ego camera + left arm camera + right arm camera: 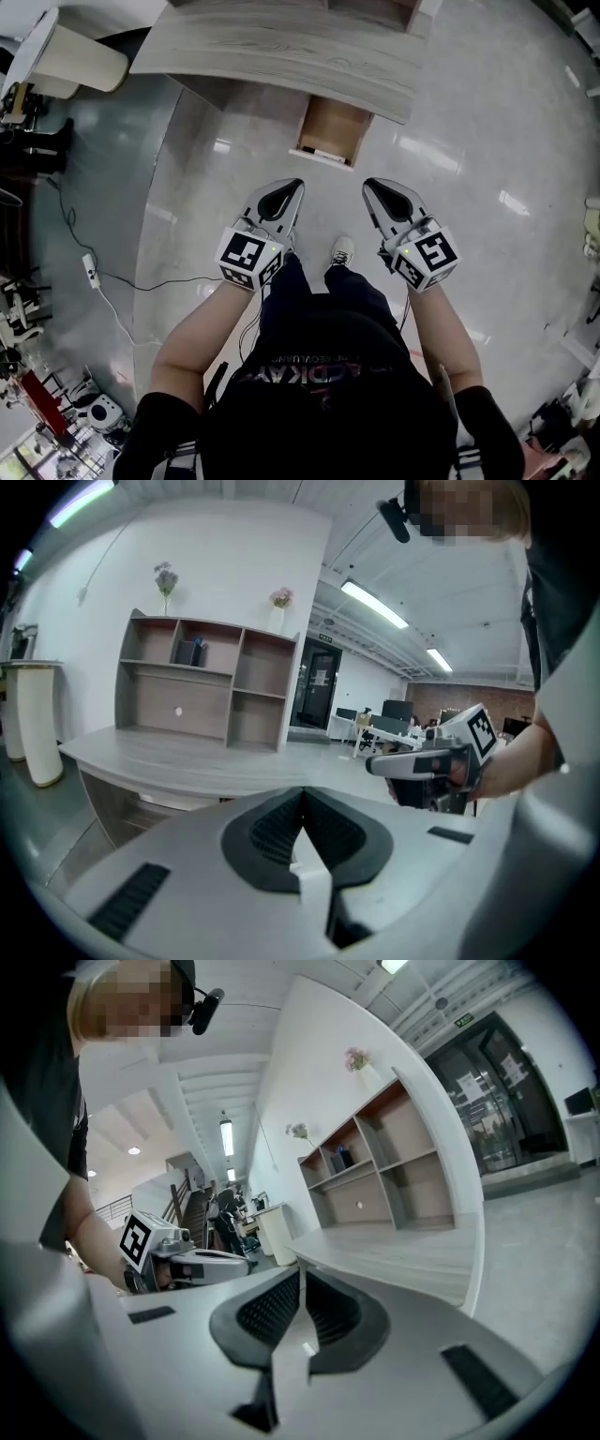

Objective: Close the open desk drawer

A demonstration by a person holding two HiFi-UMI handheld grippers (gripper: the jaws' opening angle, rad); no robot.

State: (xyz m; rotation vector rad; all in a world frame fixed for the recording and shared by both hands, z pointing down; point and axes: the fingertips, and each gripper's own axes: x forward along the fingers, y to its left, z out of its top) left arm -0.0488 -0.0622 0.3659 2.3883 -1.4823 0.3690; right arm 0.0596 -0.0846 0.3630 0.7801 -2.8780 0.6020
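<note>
Two empty tools, the left tool [292,190] and right tool [372,188], both pinched closed, face one open drawer [330,131] under one surface [281,52].

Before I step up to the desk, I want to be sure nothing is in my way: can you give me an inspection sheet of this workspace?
Surface: desk, grey wood-grain top, bare where the head view shows it.
Job's things: drawer stands pulled out under the desk's front edge.
Clutter: nothing seen between the person and the drawer.
Grippers: left gripper and right gripper are both shut and empty, held side by side short of the drawer.
Cables: white cable with a power strip lies on the floor to the person's left.
Surroundings: shelf unit at the desk's back; glossy floor.
</note>
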